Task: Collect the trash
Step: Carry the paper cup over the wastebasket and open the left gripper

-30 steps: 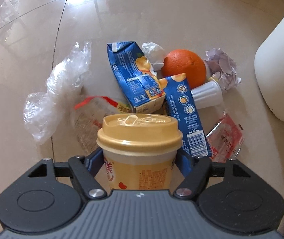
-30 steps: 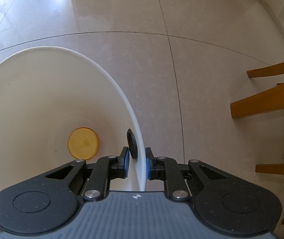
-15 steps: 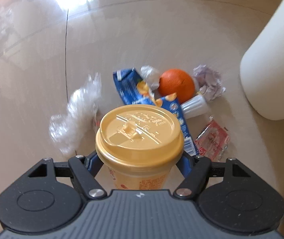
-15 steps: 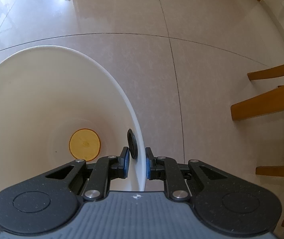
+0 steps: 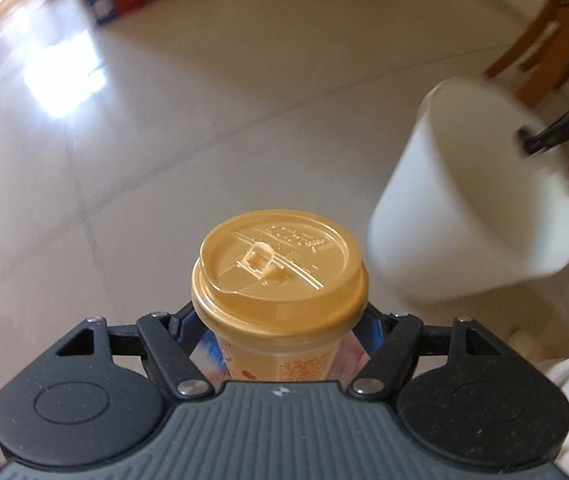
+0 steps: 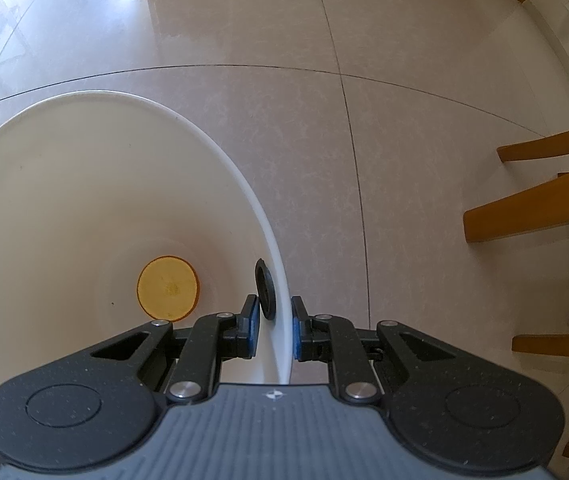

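1. Tan-lidded cup [image 5: 280, 276] sits clamped in our left gripper [image 5: 280, 332], raised beside the white bin [image 5: 472, 216].
2. We judge it light, thin-walled and crushable; holding below the lid rim suits it.
3. Our right gripper [image 6: 274, 330] pinches the bin wall [image 6: 244, 184].

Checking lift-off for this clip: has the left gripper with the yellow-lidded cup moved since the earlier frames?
Yes. The left gripper, shut on the cup, has risen from the floor: the trash pile is gone from its view, and the white bin now shows its open mouth.
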`<state>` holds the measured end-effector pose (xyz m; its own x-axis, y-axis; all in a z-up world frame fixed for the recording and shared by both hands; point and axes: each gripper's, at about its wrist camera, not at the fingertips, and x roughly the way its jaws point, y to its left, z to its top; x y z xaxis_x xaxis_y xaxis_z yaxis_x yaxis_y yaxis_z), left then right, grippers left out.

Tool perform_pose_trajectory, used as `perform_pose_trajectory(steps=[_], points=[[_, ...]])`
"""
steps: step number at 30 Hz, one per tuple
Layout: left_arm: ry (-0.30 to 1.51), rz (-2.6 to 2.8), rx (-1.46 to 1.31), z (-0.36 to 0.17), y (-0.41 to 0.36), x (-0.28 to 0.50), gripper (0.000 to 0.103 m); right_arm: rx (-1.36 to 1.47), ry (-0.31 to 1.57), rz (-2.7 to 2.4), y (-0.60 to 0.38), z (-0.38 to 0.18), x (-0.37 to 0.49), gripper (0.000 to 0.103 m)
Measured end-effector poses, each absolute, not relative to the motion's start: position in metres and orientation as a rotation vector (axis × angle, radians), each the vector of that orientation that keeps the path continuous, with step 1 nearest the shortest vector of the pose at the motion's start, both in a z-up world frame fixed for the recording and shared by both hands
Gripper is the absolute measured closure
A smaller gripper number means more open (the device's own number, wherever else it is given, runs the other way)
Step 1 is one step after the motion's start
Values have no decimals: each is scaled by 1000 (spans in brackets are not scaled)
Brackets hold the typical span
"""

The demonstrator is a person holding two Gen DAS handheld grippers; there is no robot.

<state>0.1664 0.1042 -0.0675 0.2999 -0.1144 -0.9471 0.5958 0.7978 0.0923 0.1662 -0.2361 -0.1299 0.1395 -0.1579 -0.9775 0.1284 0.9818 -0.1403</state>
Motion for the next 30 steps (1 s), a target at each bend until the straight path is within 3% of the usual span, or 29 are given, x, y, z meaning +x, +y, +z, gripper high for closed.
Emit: perform_pose_trajectory(steps=[6, 13, 24, 26, 30], points=[[1123, -709, 514, -38, 17, 163, 29, -14, 1405, -204, -239, -130, 163, 85], [1122, -890, 616, -63, -72, 146, 29, 5, 1396, -208, -244, -129, 158, 85], [1199, -942, 660, -108, -111, 147, 29, -4, 1391, -201, -246, -128, 155, 85], [1213, -923, 642, -115, -108, 149, 16, -12, 1389, -200, -244, -128, 155, 84], [1205, -900, 616, -114, -104, 151, 11, -11, 1383, -200, -242, -128, 154, 85]])
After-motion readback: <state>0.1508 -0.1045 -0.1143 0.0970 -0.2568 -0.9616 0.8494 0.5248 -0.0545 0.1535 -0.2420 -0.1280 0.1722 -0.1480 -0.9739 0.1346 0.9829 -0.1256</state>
